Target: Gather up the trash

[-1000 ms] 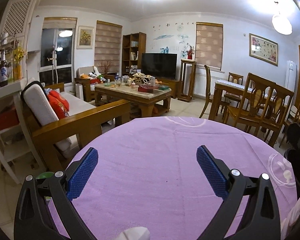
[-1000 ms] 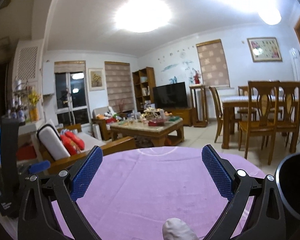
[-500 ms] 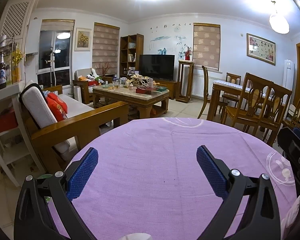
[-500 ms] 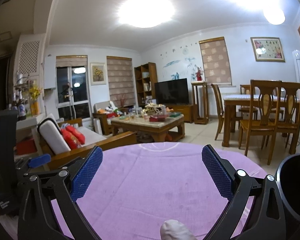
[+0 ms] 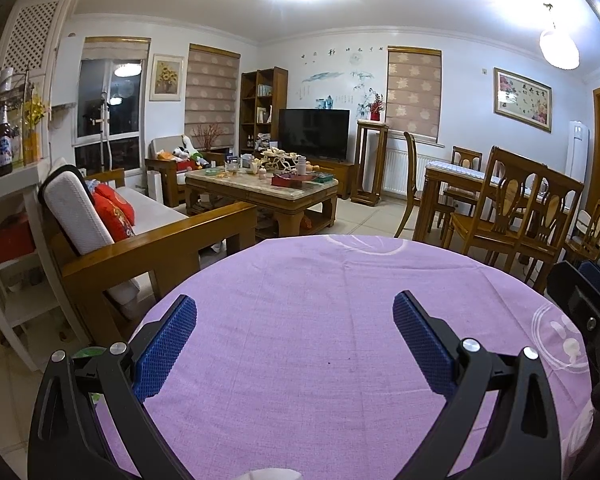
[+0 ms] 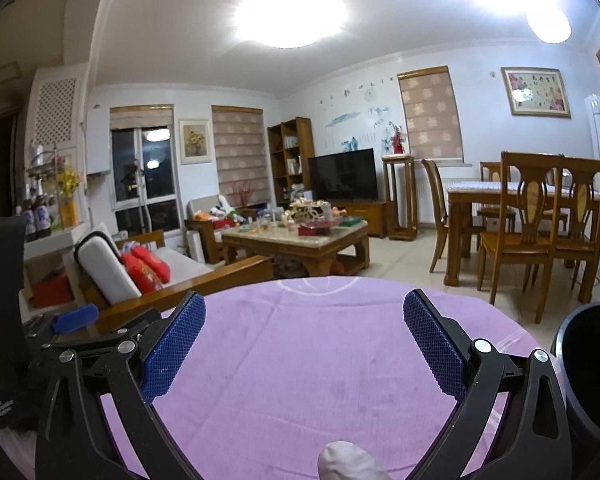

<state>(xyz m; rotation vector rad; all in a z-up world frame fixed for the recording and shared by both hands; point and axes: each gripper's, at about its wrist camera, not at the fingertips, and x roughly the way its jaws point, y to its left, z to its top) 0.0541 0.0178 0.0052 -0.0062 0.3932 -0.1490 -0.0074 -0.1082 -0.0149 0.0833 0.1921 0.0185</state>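
Observation:
A round table under a purple cloth point(image 5: 300, 360) fills the lower half of both views. My left gripper point(image 5: 295, 304) hovers open above it, with nothing between its blue pads. A white lump point(image 5: 268, 474), maybe crumpled paper, peeks in at the bottom edge, behind the fingertips. My right gripper point(image 6: 305, 302) is also open and empty over the cloth point(image 6: 300, 360). A pale crumpled wad point(image 6: 348, 462) lies at the bottom edge between its arms. A black bin point(image 6: 588, 368) stands at the right, just beyond the right finger.
The right gripper's body point(image 5: 588, 312) shows at the right edge, and the left gripper point(image 6: 60, 320) sits at the left. Beyond the table are a wooden sofa point(image 5: 148, 248), a cluttered coffee table point(image 5: 260, 192) and dining chairs point(image 5: 516, 216).
Both grippers stay open and almost still. The white lump in the left wrist view has slipped lower toward the frame edge, and the views have drifted slightly.

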